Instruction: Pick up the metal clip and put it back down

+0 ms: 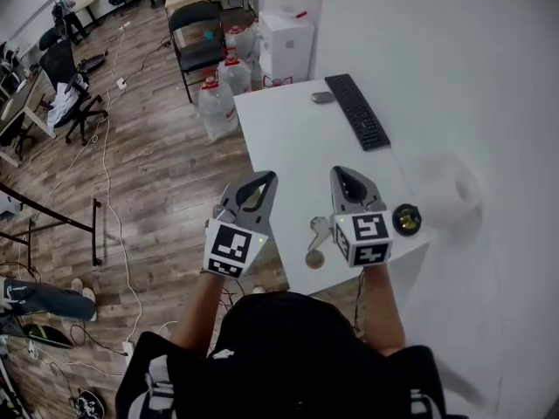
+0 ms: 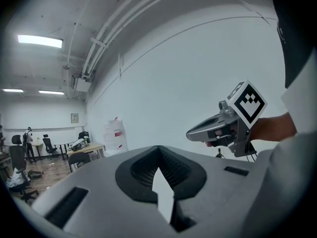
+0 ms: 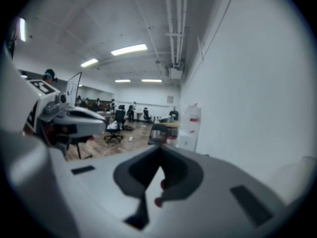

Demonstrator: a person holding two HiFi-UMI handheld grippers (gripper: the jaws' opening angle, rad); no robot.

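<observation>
1. My left gripper (image 1: 267,179) hangs at the left edge of the white desk (image 1: 288,138). Its jaws are pressed together at the tips with nothing between them.
2. My right gripper (image 1: 337,172) is held level over the near part of the desk. Its jaws are also pressed together and pinch nothing.
3. The metal clip (image 1: 315,236) lies on the desk near the front edge, just left of the right gripper's marker cube. It is in neither of the 2 grippers.
4. A small round dark thing with a brass middle (image 1: 406,219) sits on the desk just right of the right gripper.
5. Farther along the desk lies a black keyboard (image 1: 356,110), with a grey mouse (image 1: 323,97) beside its far end.
6. Beyond the desk stand white boxes (image 1: 286,46), water jugs with red caps (image 1: 217,103) and a black chair (image 1: 196,33) on the wooden floor (image 1: 157,164).
</observation>
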